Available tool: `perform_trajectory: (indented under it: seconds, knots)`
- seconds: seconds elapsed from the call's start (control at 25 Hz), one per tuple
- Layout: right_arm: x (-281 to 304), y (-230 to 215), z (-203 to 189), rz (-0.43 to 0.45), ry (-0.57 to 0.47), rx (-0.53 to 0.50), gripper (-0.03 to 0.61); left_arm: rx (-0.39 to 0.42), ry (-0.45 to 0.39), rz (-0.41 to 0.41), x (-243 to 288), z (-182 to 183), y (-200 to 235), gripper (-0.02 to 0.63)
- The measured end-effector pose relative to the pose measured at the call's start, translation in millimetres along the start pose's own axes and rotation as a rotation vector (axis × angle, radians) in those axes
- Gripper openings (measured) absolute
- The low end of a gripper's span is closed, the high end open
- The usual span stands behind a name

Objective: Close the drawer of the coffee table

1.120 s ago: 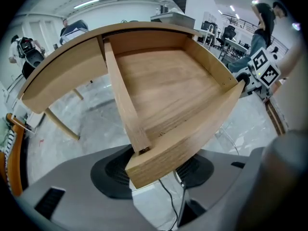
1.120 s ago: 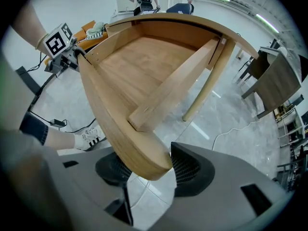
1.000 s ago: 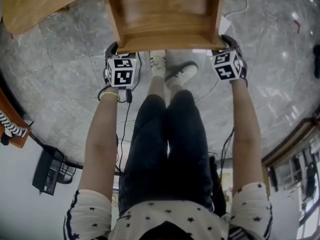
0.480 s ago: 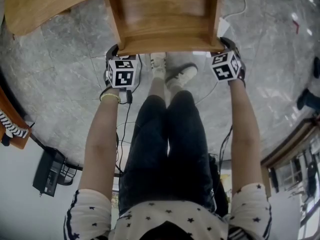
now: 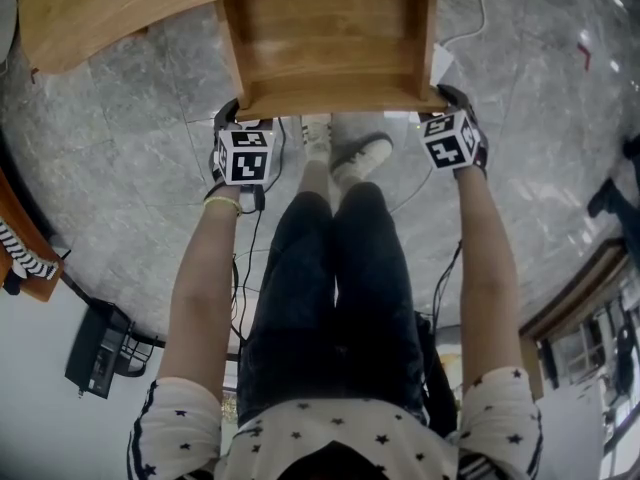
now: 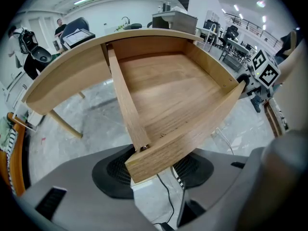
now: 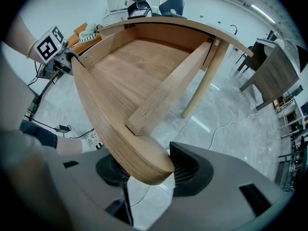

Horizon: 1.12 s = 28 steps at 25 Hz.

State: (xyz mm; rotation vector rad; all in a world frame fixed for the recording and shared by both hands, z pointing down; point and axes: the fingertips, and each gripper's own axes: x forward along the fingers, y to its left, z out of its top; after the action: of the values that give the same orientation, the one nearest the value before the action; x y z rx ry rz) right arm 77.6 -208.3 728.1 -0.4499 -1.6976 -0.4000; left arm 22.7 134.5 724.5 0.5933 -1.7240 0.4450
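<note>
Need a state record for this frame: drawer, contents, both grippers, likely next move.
drawer: pulled out of the coffee table, not yet closed
contents: none, bare wood inside
left gripper: jaws on either side of the left end of the drawer front, pads against the wood
right gripper: jaws on either side of the right end of the drawer front
likely next move: push both ends in together, evenly

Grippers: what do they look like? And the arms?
The left gripper and right gripper are grey, with black ribbed pads and a white cube each with black squares. Short white sleeves with dark stars; a bracelet on the left wrist.
</note>
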Motion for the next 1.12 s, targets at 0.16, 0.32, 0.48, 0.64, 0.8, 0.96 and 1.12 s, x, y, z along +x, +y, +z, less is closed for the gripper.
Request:
perform_trajectory:
  seconds: [0.16,0.32,0.48,0.64,0.8,0.96,1.12]
  knots:
    - [-8.0,-0.3,0.8,0.011,0.000,-0.001,0.214,0.003,-0.004,-0.006,-8.0,2.4,-0.7,0.242]
    - [-17.8,0.0,3.0,0.009,-0.008,0.000,0.215,0.004,-0.012,-0.009,-17.3,4.8,0.1,0.242]
    - [-27.2,-1.0,6.3,0.010,-0.019,0.003,0.214,0.014,-0.024,-0.018,-26.3,9.4,1.0,0.242]
    - [-31.4,-0.8,8.5,0.019,-0.021,0.000,0.213,0.016,-0.028,-0.017,-31.1,12.4,2.6,0.242]
    - [-33.6,-0.1,11.2,0.018,-0.027,0.006,0.213,0.026,-0.033,-0.013,-33.0,16.5,6.6,0.242]
    - [-31.4,-3.8,16.9,0.015,-0.031,0.012,0.213,0.033,-0.036,-0.013,-30.3,23.9,11.4,0.242]
    - [-28.4,-8.2,20.6,0.011,-0.030,0.010,0.213,0.034,-0.034,-0.011,-26.7,29.0,14.1,0.242]
